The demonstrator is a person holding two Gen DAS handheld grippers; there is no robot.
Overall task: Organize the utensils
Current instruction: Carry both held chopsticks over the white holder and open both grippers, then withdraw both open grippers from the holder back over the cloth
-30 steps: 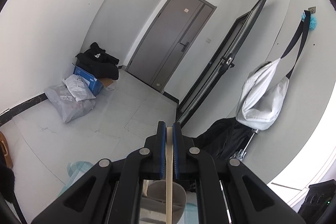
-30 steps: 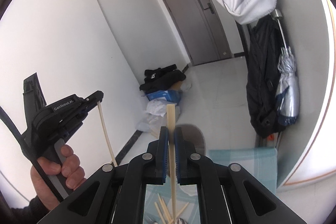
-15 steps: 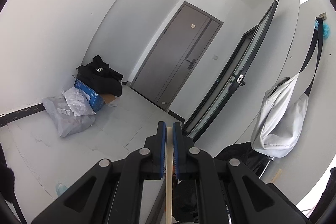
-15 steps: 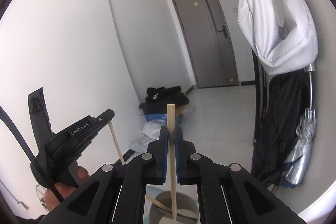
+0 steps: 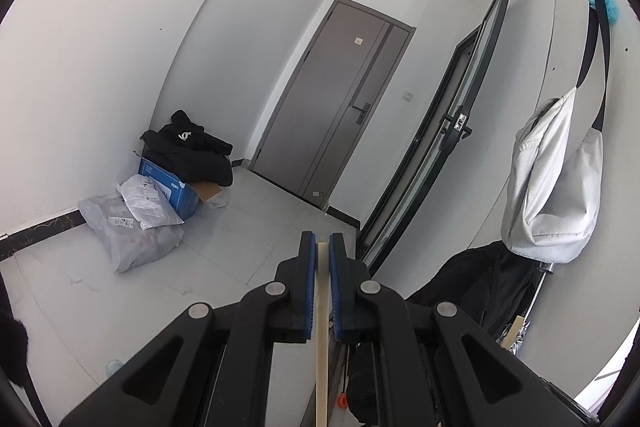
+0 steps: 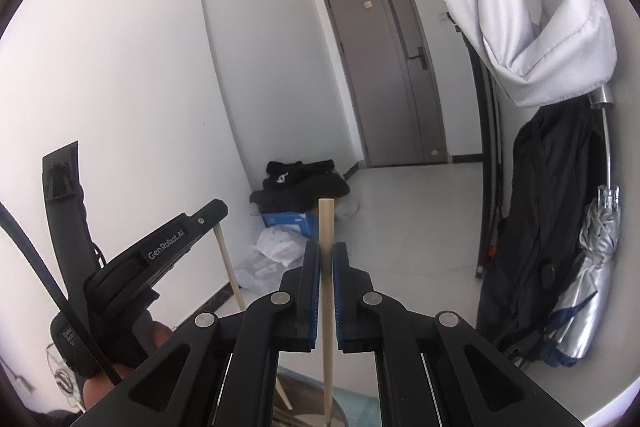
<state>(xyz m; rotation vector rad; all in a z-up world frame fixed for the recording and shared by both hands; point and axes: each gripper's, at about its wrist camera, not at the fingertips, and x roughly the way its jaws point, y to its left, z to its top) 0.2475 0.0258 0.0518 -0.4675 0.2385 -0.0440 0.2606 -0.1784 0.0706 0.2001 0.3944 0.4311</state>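
Each hand-held gripper pinches one chopstick: left [image 5: 322,247] on its chopstick [image 5: 322,339], right [image 6: 326,259] on another [image 6: 326,227]. Only the right view shows what may be a holder's rim [image 6: 308,387].

A: Any writing you can read here?

B: One brand. "GenRobot.AI" in pale letters runs along the black side of the left gripper [image 6: 218,217], seen from the right wrist view.

A: And the blue cardboard box [image 5: 170,189] on the floor?

B: It carries white print, too small to read. The labels on the white plastic parcel bags [image 5: 138,199] beside it are unreadable too
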